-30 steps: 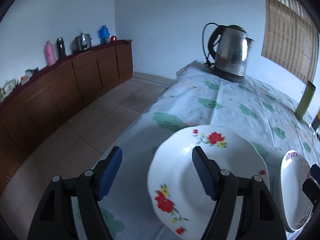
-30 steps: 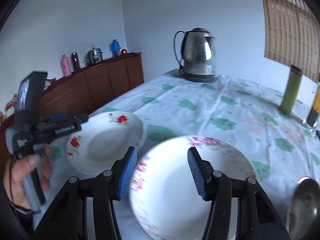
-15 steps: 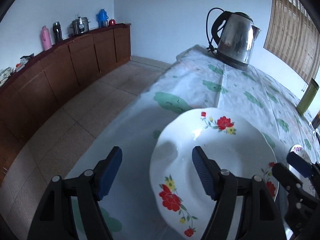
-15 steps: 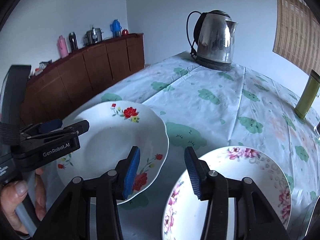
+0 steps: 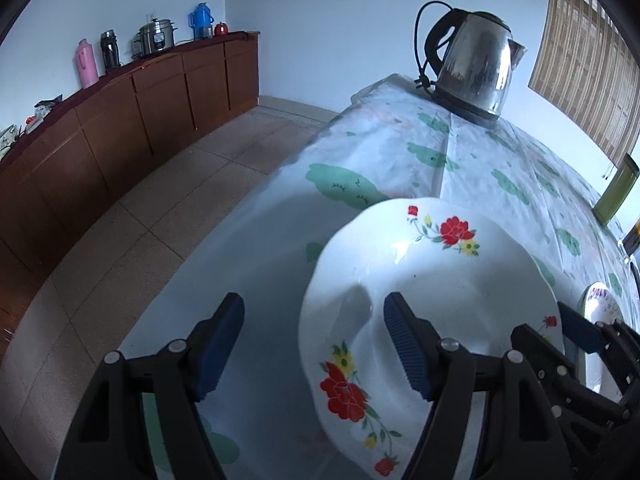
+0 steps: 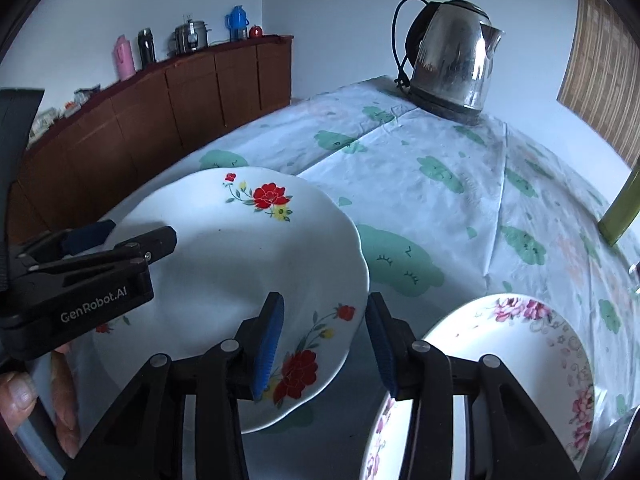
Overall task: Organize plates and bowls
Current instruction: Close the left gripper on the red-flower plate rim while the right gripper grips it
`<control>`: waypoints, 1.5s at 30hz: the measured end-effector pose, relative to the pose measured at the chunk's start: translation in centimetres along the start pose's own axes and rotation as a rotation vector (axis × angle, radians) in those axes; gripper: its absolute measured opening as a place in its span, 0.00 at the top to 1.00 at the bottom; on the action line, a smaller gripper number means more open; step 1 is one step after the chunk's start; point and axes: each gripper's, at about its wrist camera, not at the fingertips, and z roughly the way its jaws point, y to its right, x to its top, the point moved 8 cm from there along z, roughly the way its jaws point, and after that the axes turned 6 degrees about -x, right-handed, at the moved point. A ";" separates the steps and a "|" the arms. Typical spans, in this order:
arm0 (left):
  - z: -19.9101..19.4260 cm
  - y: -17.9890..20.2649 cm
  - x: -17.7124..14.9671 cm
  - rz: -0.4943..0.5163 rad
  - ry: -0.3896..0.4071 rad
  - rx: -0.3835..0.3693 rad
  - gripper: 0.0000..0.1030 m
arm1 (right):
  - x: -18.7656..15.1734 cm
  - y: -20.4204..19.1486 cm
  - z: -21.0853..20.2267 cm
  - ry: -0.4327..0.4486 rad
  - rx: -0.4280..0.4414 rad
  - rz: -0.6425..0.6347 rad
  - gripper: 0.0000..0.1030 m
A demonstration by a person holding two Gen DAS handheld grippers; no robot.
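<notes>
A white plate with red flowers point(image 5: 440, 292) lies on the table near its left edge; it also shows in the right wrist view point(image 6: 248, 264). My left gripper point(image 5: 314, 340) is open and straddles that plate's left rim, one finger over the plate and one outside it. My right gripper point(image 6: 324, 340) is open and straddles the same plate's right rim. A second white plate with pink flowers point(image 6: 500, 364) lies to the right of it; a sliver of it shows in the left wrist view point(image 5: 600, 308).
A steel electric kettle point(image 5: 476, 68) stands at the table's far end. A green cup point(image 6: 622, 208) stands at the right. The table point(image 6: 460, 184) has a green-patterned cloth. A wooden sideboard point(image 5: 120, 120) with flasks lines the left wall across the tiled floor.
Both grippers have closed in on the red-flower plate from either side. The right gripper moved left, away from the pink-flower plate, to the red-flower plate's right rim.
</notes>
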 end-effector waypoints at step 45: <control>-1.1 -0.1 0.4 0.029 0.064 0.023 0.61 | -0.5 -1.6 -2.1 0.097 0.042 -0.005 0.68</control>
